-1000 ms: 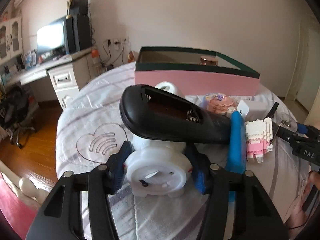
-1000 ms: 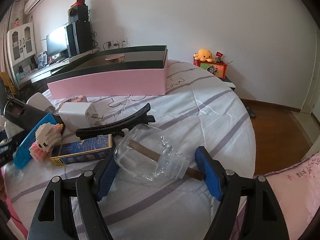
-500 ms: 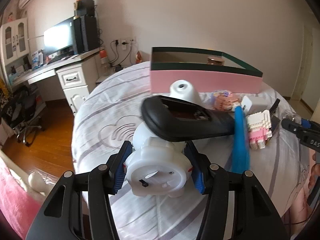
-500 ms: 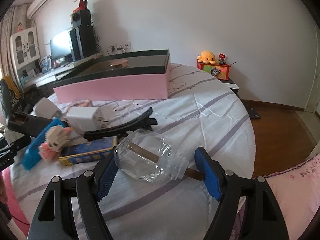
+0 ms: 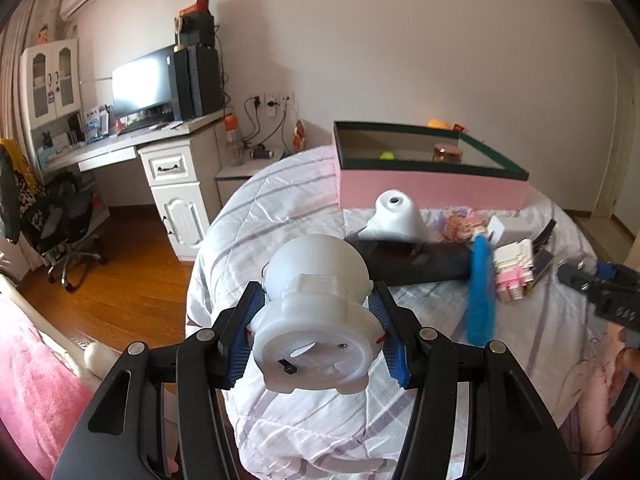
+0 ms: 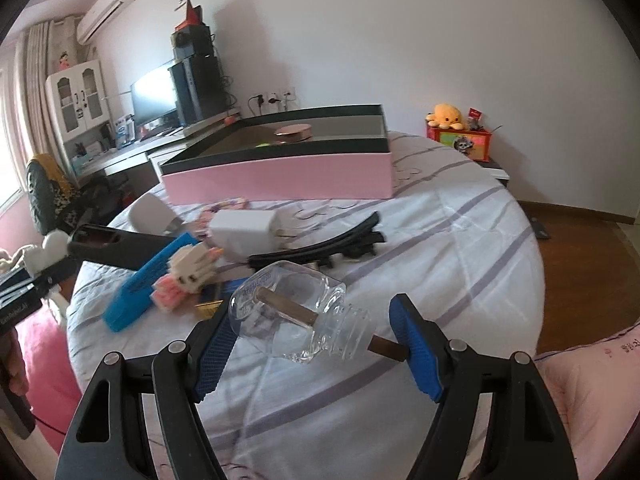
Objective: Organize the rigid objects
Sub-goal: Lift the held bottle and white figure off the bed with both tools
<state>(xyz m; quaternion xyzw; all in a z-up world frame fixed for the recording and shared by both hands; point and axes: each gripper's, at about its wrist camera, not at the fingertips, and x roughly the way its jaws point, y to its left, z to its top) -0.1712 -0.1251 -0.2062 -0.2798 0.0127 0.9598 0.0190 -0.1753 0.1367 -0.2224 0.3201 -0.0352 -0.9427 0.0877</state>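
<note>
While the left gripper's [image 5: 316, 334] jaws pinch the white plastic figurine [image 5: 316, 312], lifted clear, the carry to the pink-sided box [image 5: 432, 190] comes next, as the right gripper's [image 6: 316, 344] jaws grip a clear glass jar [image 6: 296, 312].

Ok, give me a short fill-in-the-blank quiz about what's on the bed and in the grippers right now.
1. The left gripper is clamped on a ____ plastic figure.
2. The glass jar between the right gripper's fingers lies on its ____.
3. A ____ stick pokes out of the jar's mouth.
4. The big box at the back of the bed has ____ outer walls.

Missing words: white; side; brown; pink
</note>
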